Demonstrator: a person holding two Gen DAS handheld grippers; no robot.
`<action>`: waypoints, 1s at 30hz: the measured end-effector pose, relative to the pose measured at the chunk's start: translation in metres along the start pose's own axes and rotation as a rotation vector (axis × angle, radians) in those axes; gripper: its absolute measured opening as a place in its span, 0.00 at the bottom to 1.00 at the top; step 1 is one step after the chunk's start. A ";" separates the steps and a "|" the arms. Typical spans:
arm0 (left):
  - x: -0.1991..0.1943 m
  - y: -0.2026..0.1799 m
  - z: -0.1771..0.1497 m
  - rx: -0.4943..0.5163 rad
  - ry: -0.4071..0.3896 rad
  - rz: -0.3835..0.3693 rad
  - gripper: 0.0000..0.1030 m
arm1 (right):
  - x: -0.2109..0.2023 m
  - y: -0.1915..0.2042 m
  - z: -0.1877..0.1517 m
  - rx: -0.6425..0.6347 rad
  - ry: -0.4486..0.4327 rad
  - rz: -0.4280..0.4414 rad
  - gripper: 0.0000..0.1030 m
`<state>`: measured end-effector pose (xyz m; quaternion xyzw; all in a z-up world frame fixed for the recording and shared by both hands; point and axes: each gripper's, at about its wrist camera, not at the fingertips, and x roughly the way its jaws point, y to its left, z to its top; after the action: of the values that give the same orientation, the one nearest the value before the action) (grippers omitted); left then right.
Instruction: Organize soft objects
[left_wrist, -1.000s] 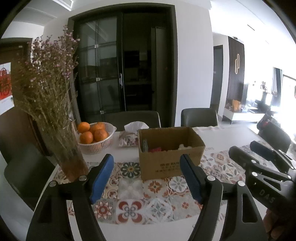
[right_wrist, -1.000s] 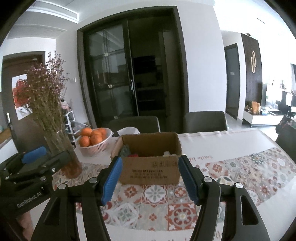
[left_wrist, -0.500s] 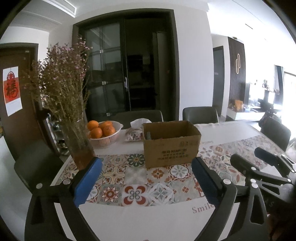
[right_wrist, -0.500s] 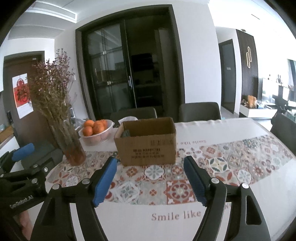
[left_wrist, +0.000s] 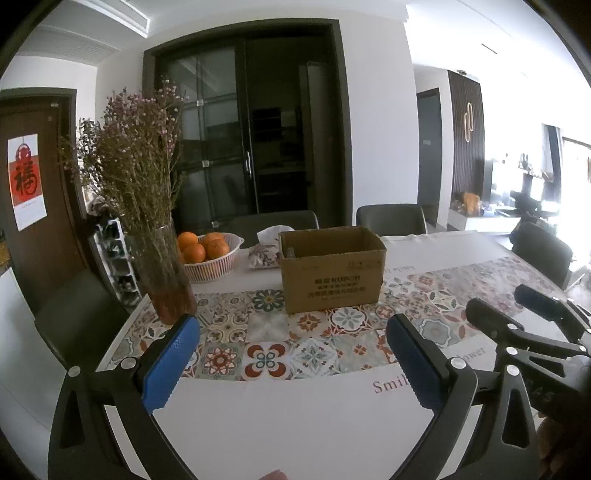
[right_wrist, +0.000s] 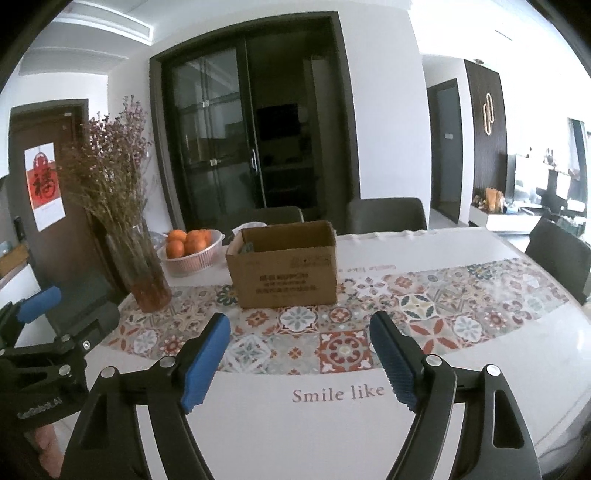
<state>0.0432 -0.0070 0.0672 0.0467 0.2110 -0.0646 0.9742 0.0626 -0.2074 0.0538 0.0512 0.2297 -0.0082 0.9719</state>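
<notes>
1. The left tongs (left_wrist: 291, 350) hang over the near white part of the tabletop (left_wrist: 295, 417). Their jaws are spreading apart, the blue pads (left_wrist: 171, 363) are wide, and nothing lies between them.
2. The right tongs (right_wrist: 300, 354) hover over the same near strip, just above the printed words "Smile like". Their jaws are also spreading and hold nothing.
3. The cardboard box (left_wrist: 330, 269) stands upright and open-topped on the far edge of the patterned runner (left_wrist: 280, 343), well apart from both tongs.
4. The soft objects sit inside the box. The left view shows only a sliver at the inner left wall. The right view shows a dark greenish item (right_wrist: 246, 246) at the left rim; what it is cannot be told.
5. A glass vase of dried flowers (left_wrist: 155, 243) stands left of the box, and a white basket of oranges (left_wrist: 208, 256) sits behind and between them.
6. The left view shows a patterned tissue pack (left_wrist: 264, 254) just beside the box's back left corner. In the right view the box hides most of it, leaving only the white tissue (right_wrist: 251, 226).
7. Each view catches the other tongs at its edge: the right ones at the right border of the left view, the left ones at the left border of the right view, where a bit of a hand (right_wrist: 46, 446) shows under them.
</notes>
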 end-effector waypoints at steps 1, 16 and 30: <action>-0.002 0.001 -0.001 -0.001 -0.001 -0.001 1.00 | -0.003 0.000 -0.001 -0.003 -0.004 -0.003 0.78; -0.009 0.005 -0.006 -0.011 -0.014 0.009 1.00 | -0.012 0.010 -0.006 -0.037 -0.009 -0.008 0.78; -0.009 0.006 -0.007 -0.012 -0.011 0.019 1.00 | -0.011 0.010 -0.006 -0.037 0.003 -0.004 0.78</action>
<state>0.0333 0.0008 0.0652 0.0426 0.2057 -0.0543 0.9762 0.0499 -0.1964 0.0541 0.0329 0.2312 -0.0058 0.9723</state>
